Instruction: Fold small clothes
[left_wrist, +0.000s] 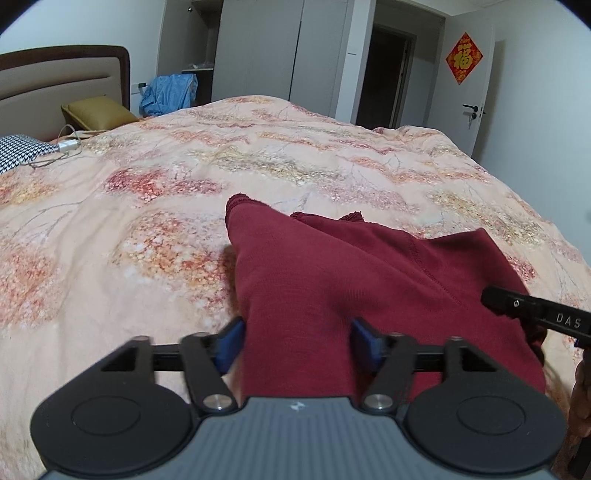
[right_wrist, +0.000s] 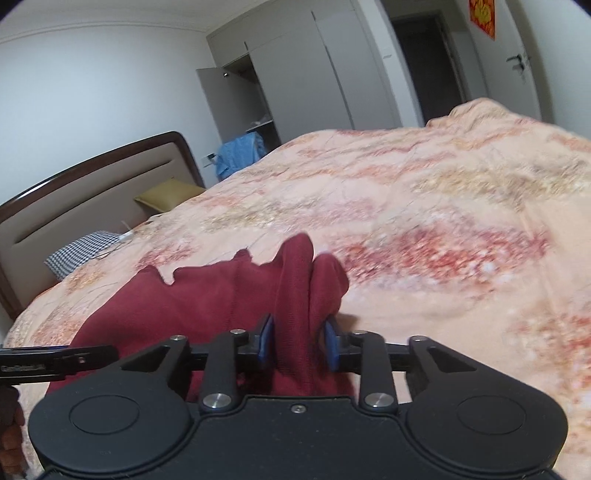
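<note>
A small dark red garment (left_wrist: 332, 266) lies on the floral bedspread (left_wrist: 147, 206), with its far edges pointing up the bed. My left gripper (left_wrist: 297, 341) has its blue pads wide apart with a broad band of the red cloth running between them, so it is open over the near edge. My right gripper (right_wrist: 299, 345) has its blue pads pressed on a bunched fold of the same garment (right_wrist: 221, 295), shut on it. The right gripper's finger also shows at the right of the left wrist view (left_wrist: 535, 312).
A headboard (left_wrist: 55, 77), a yellow pillow (left_wrist: 99, 112) and a checked pillow (left_wrist: 18, 151) are at the far left, with a white charger and cable (left_wrist: 68, 146). Blue cloth (left_wrist: 170, 94) hangs by the wardrobe (left_wrist: 258, 48). A door (left_wrist: 476, 81) is at the right.
</note>
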